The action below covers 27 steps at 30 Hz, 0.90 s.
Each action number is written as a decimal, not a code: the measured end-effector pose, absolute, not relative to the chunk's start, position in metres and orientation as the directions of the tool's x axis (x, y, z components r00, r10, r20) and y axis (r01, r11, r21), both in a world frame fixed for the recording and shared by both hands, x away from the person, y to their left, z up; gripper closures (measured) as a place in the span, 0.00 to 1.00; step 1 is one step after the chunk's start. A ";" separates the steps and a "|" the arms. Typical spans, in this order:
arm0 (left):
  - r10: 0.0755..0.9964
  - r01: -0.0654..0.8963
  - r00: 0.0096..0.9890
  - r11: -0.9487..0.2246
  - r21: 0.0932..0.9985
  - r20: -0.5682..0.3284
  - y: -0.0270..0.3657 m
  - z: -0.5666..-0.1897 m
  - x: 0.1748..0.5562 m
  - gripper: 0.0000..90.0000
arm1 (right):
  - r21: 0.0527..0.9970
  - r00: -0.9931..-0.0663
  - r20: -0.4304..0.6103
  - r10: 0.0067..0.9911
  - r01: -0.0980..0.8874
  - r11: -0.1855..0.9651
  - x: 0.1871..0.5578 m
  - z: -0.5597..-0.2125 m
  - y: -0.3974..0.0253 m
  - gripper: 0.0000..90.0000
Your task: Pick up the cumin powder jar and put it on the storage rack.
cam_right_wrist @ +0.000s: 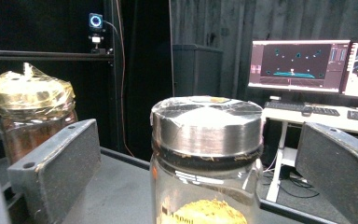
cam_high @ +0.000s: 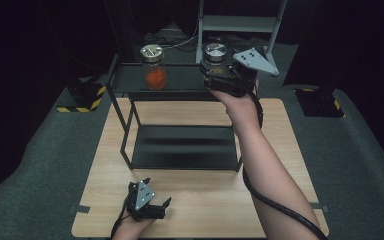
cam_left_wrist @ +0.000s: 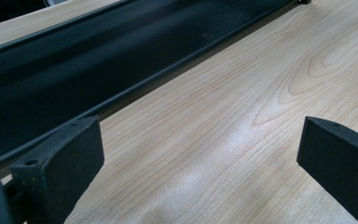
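A black two-tier shelf [cam_high: 180, 82] stands on the wooden table [cam_high: 275, 150]. Its top tier carries two glass jars. The silver-lidded jar [cam_high: 215, 54] holds yellow powder and stands at the right. It sits between the jaws of my right gripper [cam_high: 219, 75], which are open with a gap on each side [cam_right_wrist: 198, 156]. The same jar [cam_right_wrist: 207, 135] is close up in the right gripper view. A gold-lidded jar [cam_high: 153, 67] with orange contents stands to its left [cam_right_wrist: 32, 107]. My left gripper [cam_high: 157, 191] is open and empty over the table's front edge [cam_left_wrist: 200, 149].
The shelf's lower tier [cam_high: 185, 147] is bare and runs across the left gripper view [cam_left_wrist: 74, 70]. Yellow-and-black striped bases [cam_high: 82, 97] sit on the grey carpet beside the table. Monitors [cam_right_wrist: 298, 63] and a desk stand beyond the shelf.
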<state>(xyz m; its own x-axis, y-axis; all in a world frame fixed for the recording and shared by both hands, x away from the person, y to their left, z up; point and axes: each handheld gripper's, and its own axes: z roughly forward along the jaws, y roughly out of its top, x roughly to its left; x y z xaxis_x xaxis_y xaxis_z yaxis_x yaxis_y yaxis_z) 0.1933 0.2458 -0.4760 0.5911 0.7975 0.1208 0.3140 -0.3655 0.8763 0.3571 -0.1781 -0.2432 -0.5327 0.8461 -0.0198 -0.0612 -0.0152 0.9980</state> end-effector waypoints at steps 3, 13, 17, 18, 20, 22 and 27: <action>0.799 0.313 0.590 -0.362 0.878 0.119 0.246 -0.476 0.193 0.01 | 0.998 -0.537 -0.019 0.844 -0.065 -0.019 0.352 -0.244 -0.182 0.00; 0.798 0.316 0.590 -0.365 0.876 0.120 0.245 -0.476 0.194 0.01 | 0.997 -0.560 -0.026 0.828 -0.077 -0.020 0.331 -0.247 -0.198 0.00; 0.798 0.317 0.591 -0.365 0.875 0.119 0.245 -0.476 0.194 0.01 | 0.996 -0.569 -0.034 0.822 -0.085 -0.018 0.321 -0.249 -0.205 0.00; 0.798 0.317 0.591 -0.366 0.875 0.120 0.245 -0.476 0.194 0.01 | 0.996 -0.570 -0.030 0.821 -0.085 -0.023 0.318 -0.249 -0.207 0.00; 0.796 0.316 0.593 -0.370 0.874 0.123 0.245 -0.475 0.194 0.01 | 0.995 -0.576 -0.040 0.817 -0.093 -0.018 0.312 -0.251 -0.211 0.00; 0.796 0.314 0.592 -0.370 0.874 0.124 0.245 -0.476 0.194 0.01 | 0.995 -0.577 -0.052 0.815 -0.100 -0.008 0.307 -0.253 -0.213 0.00; 0.795 0.312 0.594 -0.369 0.875 0.124 0.246 -0.476 0.193 0.01 | 0.994 -0.579 -0.068 0.812 -0.114 0.002 0.295 -0.259 -0.220 0.00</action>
